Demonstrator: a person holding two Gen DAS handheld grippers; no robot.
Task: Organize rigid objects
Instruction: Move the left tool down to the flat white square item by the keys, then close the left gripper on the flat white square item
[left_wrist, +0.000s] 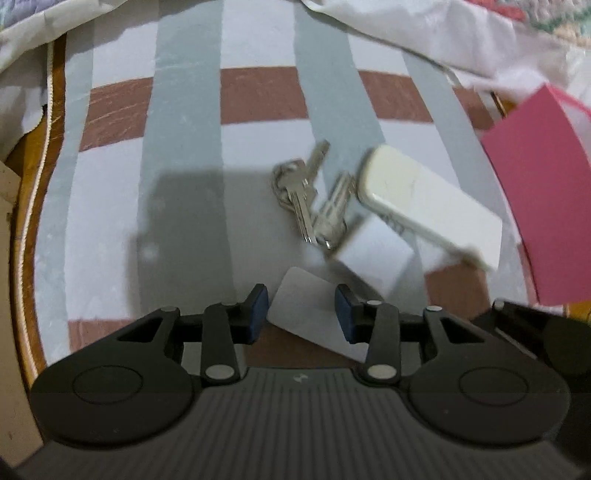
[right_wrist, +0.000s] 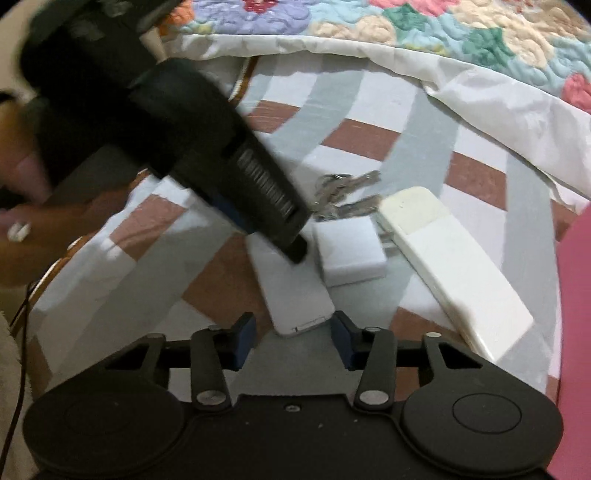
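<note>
- Closing in on the slab (left_wrist: 299, 295), a flat white piece lying on the striped cloth (left_wrist: 184, 147); I judge this the pick-up step, with nothing lifted yet.
- My left claw (left_wrist: 301, 314) straddles the slab's far end, jaws part-way in. I cannot tell whether its pads bite.
- My right claw (right_wrist: 292, 338) brackets the near end. One pad touches the edge and the other pad (right_wrist: 245, 338) stands clear, so it is open, gripping nothing.
- From the left claw, the keys (left_wrist: 299, 192) lie at twelve o'clock. The charger (left_wrist: 373, 254) is at one, touching them, and the remote (left_wrist: 424, 199) at two.
- A pink box (left_wrist: 535, 192) stands at three o'clock, likely where things go.
- Next, I think: one claw must pinch the slab's thin edges squarely and tip it off the cloth. The other should back away so the two don't collide.
</note>
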